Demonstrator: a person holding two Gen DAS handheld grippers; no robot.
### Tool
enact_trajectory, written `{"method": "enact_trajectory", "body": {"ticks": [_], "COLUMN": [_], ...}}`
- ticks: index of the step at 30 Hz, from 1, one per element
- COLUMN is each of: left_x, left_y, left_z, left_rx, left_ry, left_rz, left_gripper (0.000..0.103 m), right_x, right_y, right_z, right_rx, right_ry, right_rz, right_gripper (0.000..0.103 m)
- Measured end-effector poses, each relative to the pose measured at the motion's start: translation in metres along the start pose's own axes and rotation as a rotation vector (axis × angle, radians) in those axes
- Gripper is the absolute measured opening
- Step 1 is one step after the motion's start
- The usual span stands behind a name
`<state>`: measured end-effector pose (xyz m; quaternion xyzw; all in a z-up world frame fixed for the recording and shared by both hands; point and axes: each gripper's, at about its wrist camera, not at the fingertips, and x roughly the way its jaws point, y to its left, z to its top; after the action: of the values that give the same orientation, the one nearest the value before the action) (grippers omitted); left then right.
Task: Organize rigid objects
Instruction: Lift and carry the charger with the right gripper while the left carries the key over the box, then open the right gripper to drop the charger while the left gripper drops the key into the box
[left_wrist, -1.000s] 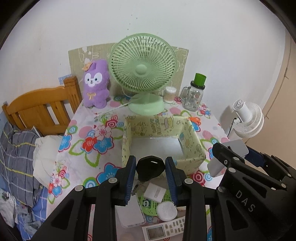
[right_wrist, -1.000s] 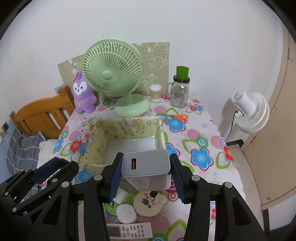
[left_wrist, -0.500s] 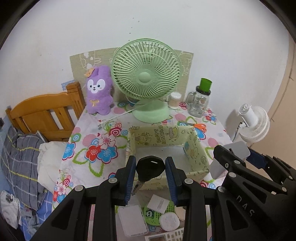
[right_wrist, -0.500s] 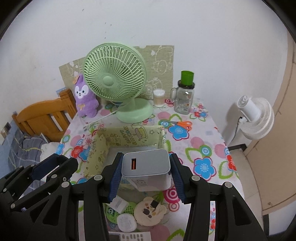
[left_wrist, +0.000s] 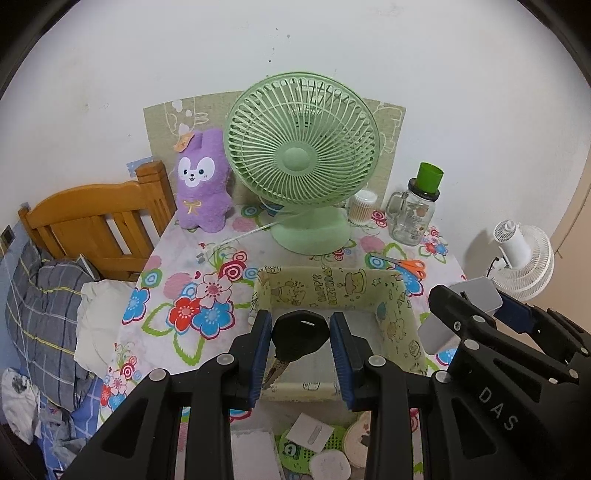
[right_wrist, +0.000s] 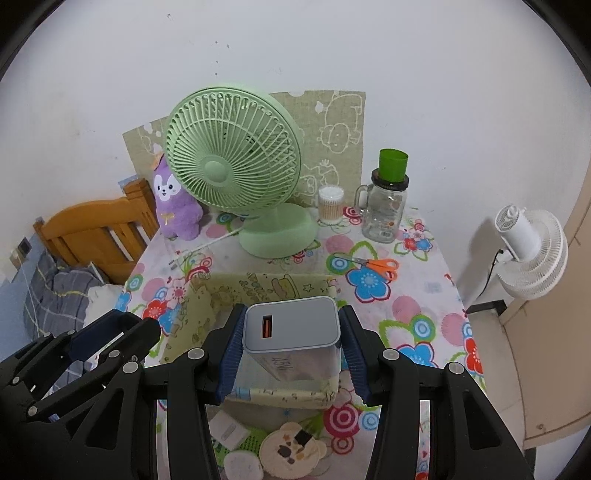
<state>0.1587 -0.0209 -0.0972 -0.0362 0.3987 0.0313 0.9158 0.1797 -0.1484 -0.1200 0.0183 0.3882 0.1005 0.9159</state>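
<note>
Left gripper (left_wrist: 301, 345): my jaws are clenched on a black-headed key (left_wrist: 300, 336), head up between the blue pads, metal blade hanging down. It hangs over the near part of the box.

Right gripper (right_wrist: 291, 341): my jaws are clamped on a grey charger block (right_wrist: 291, 328), port face with its orange slot turned toward the camera. It is held over the near part of the same box. In the left view the right gripper shows at the lower right, with the charger at its tip.

Box (left_wrist: 325, 286): open-topped, pale yellow-green with cartoon print, standing on the bench (right_wrist: 417, 295) under a flowered cloth; its floor looks bare where visible.

Near edge, below the jaws: small white card (left_wrist: 309, 432), green perforated disc (left_wrist: 295, 448), round white item (left_wrist: 330, 466), bear-shaped cream piece (right_wrist: 291, 448), flat white slab (left_wrist: 253, 456).

Behind the box: orange-handled scissors (right_wrist: 373, 264) lying flat; green desk fan (left_wrist: 303, 162) upright; purple plush (left_wrist: 201, 188) left of it; cotton-swab tub (right_wrist: 331, 205) and a glass mug-jar with a green cup on its lid (right_wrist: 386, 203) to its right.

Off the bench: wooden bed frame (left_wrist: 92, 218) and plaid bedding (left_wrist: 40, 306) at left; white fan (right_wrist: 528, 254) at right.
</note>
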Motion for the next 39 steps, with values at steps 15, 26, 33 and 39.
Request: {"method": "enact_trajectory", "body": {"ticks": [15, 26, 33, 39], "left_x": [0.048, 0.094, 0.118, 0.131], "left_y": [-0.002, -0.001, 0.0, 0.0], "left_z": [0.013, 0.005, -0.003, -0.009], "left_rx": [-0.006, 0.003, -0.009, -0.017], "left_ry": [0.034, 0.103, 0.143, 0.17], "left_rz": [0.016, 0.021, 0.034, 0.044], "left_gripper": [0.033, 0.033, 0.033, 0.033], "right_x": [0.048, 0.093, 0.122, 0.14], "right_y": [-0.008, -0.004, -0.009, -0.01], "right_z": [0.015, 0.018, 0.01, 0.007], "right_rx": [-0.006, -0.017, -0.003, -0.005], "right_ry": [0.039, 0.089, 0.139, 0.167], "right_rz": [0.019, 0.048, 0.035, 0.031], "right_gripper": [0.053, 0.053, 0.053, 0.053]}}
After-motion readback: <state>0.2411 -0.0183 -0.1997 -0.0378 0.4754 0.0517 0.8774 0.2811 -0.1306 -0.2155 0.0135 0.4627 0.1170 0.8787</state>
